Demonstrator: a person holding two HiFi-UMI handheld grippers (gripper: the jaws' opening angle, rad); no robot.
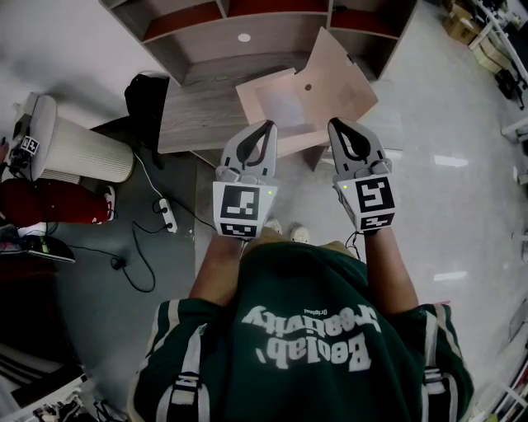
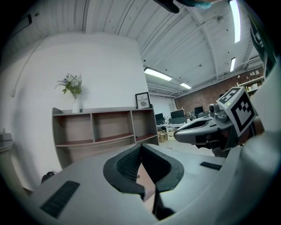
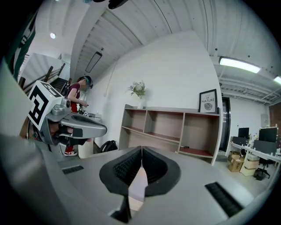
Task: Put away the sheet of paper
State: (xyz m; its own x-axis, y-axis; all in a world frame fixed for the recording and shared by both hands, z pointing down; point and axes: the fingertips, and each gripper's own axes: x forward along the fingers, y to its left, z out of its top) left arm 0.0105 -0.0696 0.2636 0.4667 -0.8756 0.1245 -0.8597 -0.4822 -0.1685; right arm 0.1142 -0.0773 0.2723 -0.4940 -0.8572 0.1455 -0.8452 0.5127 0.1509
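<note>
A large pale pink sheet of paper point(image 1: 307, 92) hangs bent in front of me, its right half tilted up over the shelf. My left gripper point(image 1: 266, 125) is shut on its near edge at the left, and my right gripper point(image 1: 334, 124) is shut on that edge further right. In the left gripper view the jaws meet at their tips point(image 2: 141, 147) and a strip of pink sheet point(image 2: 148, 186) shows below them. The right gripper view shows the same: closed tips point(image 3: 141, 149) with the pale sheet point(image 3: 138, 184) between the pads.
A low grey wooden table point(image 1: 198, 111) lies under the sheet, with an open wooden shelf unit point(image 1: 247, 21) behind it. A black bag point(image 1: 147, 95), a white cylinder point(image 1: 78, 150) and a power strip with cables point(image 1: 167, 216) lie to the left. A person point(image 3: 79, 90) stands far off.
</note>
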